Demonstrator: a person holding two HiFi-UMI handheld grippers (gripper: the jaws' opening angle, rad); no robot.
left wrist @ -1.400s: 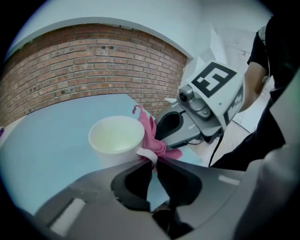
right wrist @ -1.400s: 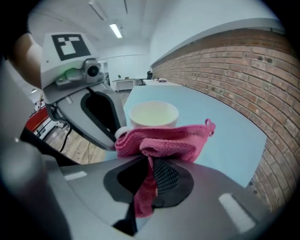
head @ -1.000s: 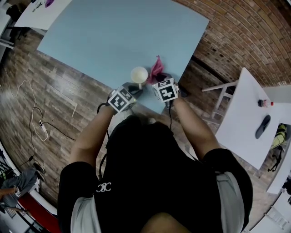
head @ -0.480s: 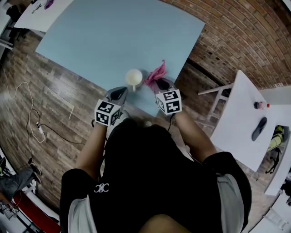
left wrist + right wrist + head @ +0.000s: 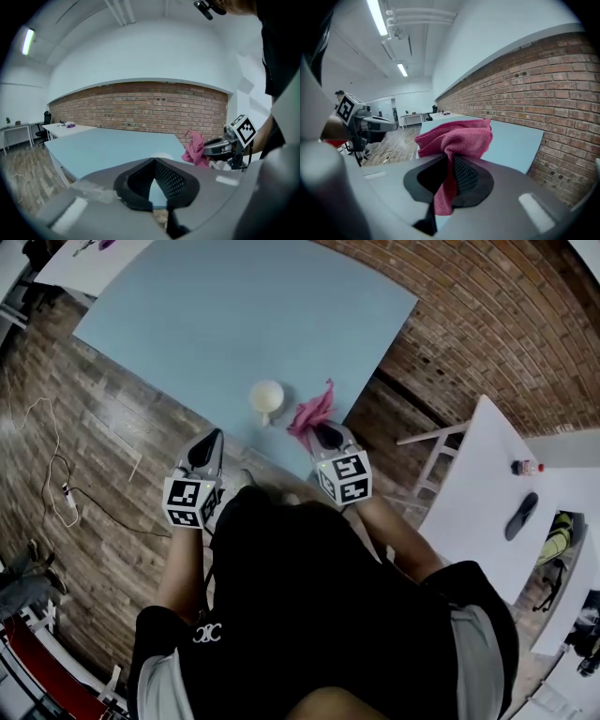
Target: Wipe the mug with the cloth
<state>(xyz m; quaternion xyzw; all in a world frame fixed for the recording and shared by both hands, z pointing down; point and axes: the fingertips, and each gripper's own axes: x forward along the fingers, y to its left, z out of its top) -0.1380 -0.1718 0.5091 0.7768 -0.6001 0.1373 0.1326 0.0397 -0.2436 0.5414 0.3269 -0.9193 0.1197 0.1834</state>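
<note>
- Left gripper: jaws are pressed together with nothing held; it is seen left of centre, over the floor beside the worktop.
- Right gripper: jaws are clamped on the pink cloth, which is bunched above them.
- Mug: stood on the worktop near its lower edge, at frame centre, just left of the cloth and clear of both grippers.

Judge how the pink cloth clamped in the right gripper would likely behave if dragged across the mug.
Probably floppy: the cloth bunches above the right gripper and a tail hangs limp between its jaws. Likely light, since that one pinch carries all of it. Its nubby weave should grab rather than slip, so it might nudge the unheld mug.
</note>
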